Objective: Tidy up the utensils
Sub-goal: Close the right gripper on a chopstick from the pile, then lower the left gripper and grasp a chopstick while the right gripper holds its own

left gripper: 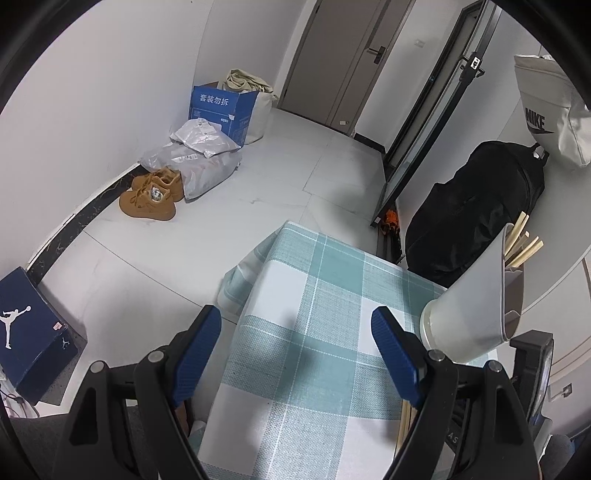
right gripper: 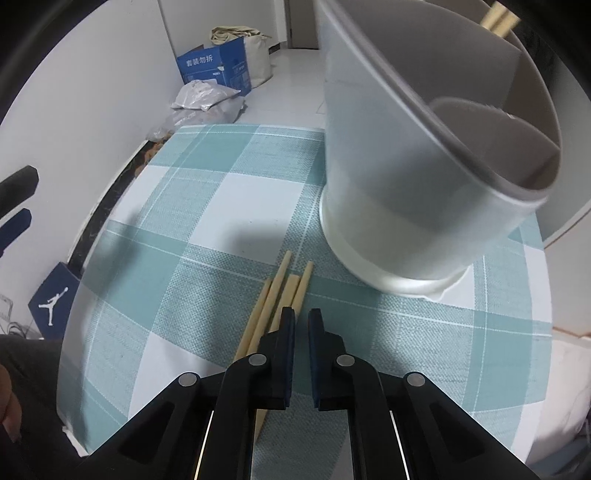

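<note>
A grey-white utensil holder (right gripper: 424, 155) with inner compartments stands on the checked tablecloth (right gripper: 221, 206); it also shows in the left wrist view (left gripper: 476, 295). Wooden chopsticks (left gripper: 521, 243) stick out of its far compartment, and their tips show in the right wrist view (right gripper: 498, 18). Several loose chopsticks (right gripper: 284, 295) lie on the cloth in front of the holder. My right gripper (right gripper: 301, 317) hovers just above them, jaws nearly closed with a small gap, holding nothing. My left gripper (left gripper: 295, 328) is wide open and empty over the table's left part.
The table's left edge (left gripper: 236, 280) drops to a tiled floor. On the floor are brown shoes (left gripper: 153, 195), plastic bags (left gripper: 199, 155), a blue carton (left gripper: 221, 107) and a shoe box (left gripper: 29, 332). A black backpack (left gripper: 476, 210) stands behind the table.
</note>
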The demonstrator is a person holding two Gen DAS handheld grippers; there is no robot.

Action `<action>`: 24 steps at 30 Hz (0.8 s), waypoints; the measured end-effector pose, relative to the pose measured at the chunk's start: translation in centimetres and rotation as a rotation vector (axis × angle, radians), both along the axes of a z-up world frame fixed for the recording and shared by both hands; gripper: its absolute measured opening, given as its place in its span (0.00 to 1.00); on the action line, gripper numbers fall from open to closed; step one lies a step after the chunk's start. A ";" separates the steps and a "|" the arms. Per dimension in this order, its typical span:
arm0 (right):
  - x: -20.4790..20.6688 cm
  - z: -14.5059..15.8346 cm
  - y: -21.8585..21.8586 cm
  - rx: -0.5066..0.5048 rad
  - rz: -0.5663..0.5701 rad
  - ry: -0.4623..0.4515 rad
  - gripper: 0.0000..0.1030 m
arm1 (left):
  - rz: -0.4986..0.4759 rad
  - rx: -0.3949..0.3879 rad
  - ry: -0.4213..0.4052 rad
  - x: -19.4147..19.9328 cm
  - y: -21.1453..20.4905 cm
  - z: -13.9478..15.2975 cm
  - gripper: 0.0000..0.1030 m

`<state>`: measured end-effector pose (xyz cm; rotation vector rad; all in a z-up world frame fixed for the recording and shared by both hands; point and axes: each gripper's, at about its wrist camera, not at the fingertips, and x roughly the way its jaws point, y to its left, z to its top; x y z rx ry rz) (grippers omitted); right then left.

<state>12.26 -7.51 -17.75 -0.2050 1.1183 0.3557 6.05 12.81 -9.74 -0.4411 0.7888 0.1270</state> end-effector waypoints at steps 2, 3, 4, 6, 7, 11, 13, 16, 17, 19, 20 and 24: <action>0.3 -0.1 0.9 -0.024 0.011 -0.002 0.06 | 0.006 -0.007 0.003 0.0 0.2 0.0 0.78; 0.5 -0.2 1.2 -0.037 0.011 -0.004 0.07 | 0.009 -0.013 0.005 0.0 0.3 -0.1 0.78; 1.0 -0.5 1.7 -0.049 0.009 0.013 0.08 | 0.011 -0.016 0.008 0.1 0.4 -0.1 0.78; 1.3 -0.7 2.1 -0.058 -0.003 0.005 0.08 | 0.017 -0.020 0.011 0.1 0.6 -0.2 0.78; 1.4 -0.8 2.4 -0.067 -0.004 0.002 0.08 | 0.019 -0.022 0.011 0.1 0.7 -0.2 0.78; 2.0 -0.9 3.2 -0.082 -0.011 -0.011 0.08 | 0.024 -0.026 0.010 0.1 0.8 -0.1 0.78; 2.3 -0.9 3.2 -0.077 -0.018 -0.017 0.09 | 0.024 -0.024 0.013 0.1 0.8 -0.1 0.78; 2.8 -1.0 3.6 -0.067 -0.025 -0.024 0.09 | 0.016 -0.018 0.022 0.2 0.6 -0.2 0.78; 2.8 -1.0 3.5 -0.063 -0.025 -0.028 0.07 | 0.012 -0.015 0.026 0.2 0.5 -0.3 0.78; 2.8 -1.1 3.7 -0.049 -0.024 -0.030 0.05 | 0.004 -0.009 0.036 0.3 0.4 -0.4 0.78; 2.7 -1.1 3.4 -0.023 -0.024 -0.022 0.05 | 0.000 -0.003 0.042 0.3 0.3 -0.5 0.78; 1.5 -0.1 1.3 0.089 -0.035 -0.014 0.04 | -0.037 -0.011 0.076 0.6 -0.3 -1.0 0.78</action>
